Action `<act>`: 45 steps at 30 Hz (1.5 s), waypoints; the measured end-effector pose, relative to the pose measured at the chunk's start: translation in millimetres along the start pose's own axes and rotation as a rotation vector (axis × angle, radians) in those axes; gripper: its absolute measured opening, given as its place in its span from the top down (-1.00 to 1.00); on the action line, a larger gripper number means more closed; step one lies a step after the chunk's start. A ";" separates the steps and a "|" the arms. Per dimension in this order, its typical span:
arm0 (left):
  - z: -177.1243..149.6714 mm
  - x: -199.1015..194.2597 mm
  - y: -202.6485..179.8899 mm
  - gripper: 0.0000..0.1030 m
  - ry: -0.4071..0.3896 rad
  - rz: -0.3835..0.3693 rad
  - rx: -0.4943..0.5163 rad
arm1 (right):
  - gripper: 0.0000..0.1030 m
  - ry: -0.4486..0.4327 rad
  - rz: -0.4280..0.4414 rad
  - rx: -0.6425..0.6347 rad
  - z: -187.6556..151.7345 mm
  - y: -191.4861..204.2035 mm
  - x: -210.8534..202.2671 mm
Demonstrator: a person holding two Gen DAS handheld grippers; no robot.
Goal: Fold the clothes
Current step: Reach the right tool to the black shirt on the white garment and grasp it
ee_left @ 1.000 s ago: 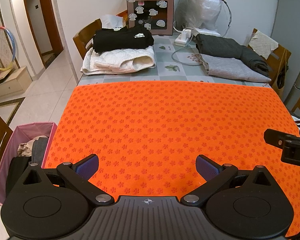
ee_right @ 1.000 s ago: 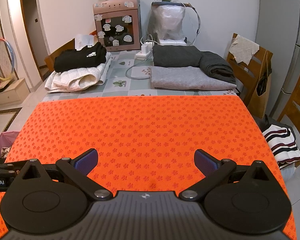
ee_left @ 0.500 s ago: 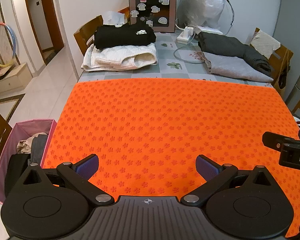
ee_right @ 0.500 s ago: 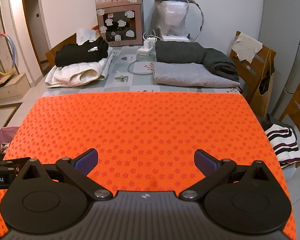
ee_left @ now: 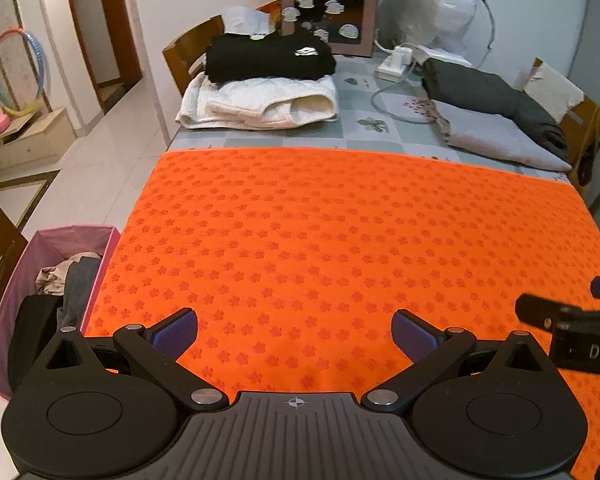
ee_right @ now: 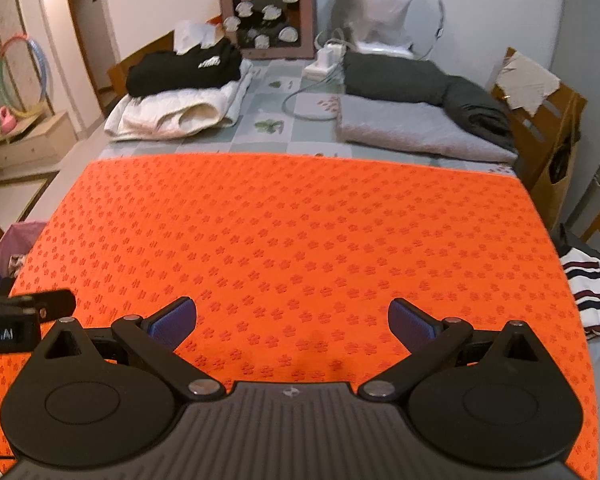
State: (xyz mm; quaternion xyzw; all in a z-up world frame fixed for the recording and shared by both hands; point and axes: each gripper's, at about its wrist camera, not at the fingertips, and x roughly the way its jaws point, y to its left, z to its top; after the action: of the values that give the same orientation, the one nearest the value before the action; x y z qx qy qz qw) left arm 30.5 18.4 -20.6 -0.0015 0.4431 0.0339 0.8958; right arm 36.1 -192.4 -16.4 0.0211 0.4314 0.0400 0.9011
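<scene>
An orange mat [ee_left: 340, 240] with a flower print covers the near half of the table, and no garment lies on it. My left gripper [ee_left: 296, 334] hovers open over the mat's near edge, nothing between its blue pads. My right gripper [ee_right: 292, 322] is open too, beside it to the right and holding nothing. At the far left a folded black top [ee_left: 268, 58] rests on a folded white garment [ee_left: 260, 102]. At the far right a dark grey garment [ee_right: 424, 84] lies on a light grey one [ee_right: 412, 128]. A pink bin [ee_left: 40, 300] of loose clothes stands on the floor at the left.
A striped garment [ee_right: 588, 284] lies on a chair off the mat's right edge. A pink cabinet [ee_right: 268, 12], a bagged appliance [ee_right: 380, 8] and a power strip [ee_left: 396, 62] with cable stand at the table's back. Wooden chairs [ee_right: 540, 120] flank the table.
Both views have tilted down a little and moved slightly forward, so the mat's far edge and the clothes piles sit lower in frame. Both grippers stayed open.
</scene>
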 end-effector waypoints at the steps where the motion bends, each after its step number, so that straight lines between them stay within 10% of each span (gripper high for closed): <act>1: 1.7 3.1 1.8 -0.99 0.000 0.006 -0.005 | -1.00 0.010 0.005 -0.007 2.0 1.8 4.2; 40: 84.8 98.7 65.0 -0.99 -0.006 0.114 -0.205 | -0.95 -0.199 0.223 -0.211 339.0 101.2 322.7; 45: 84.1 101.0 69.9 -0.97 0.006 0.130 -0.238 | -0.49 -0.149 0.298 -0.171 358.8 102.0 357.0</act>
State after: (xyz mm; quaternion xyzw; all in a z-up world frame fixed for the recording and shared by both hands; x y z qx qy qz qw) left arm 154.1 96.9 -47.7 -0.0790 0.4376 0.1442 0.8840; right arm 533.1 -59.9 -61.0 0.0111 0.3508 0.2080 0.9130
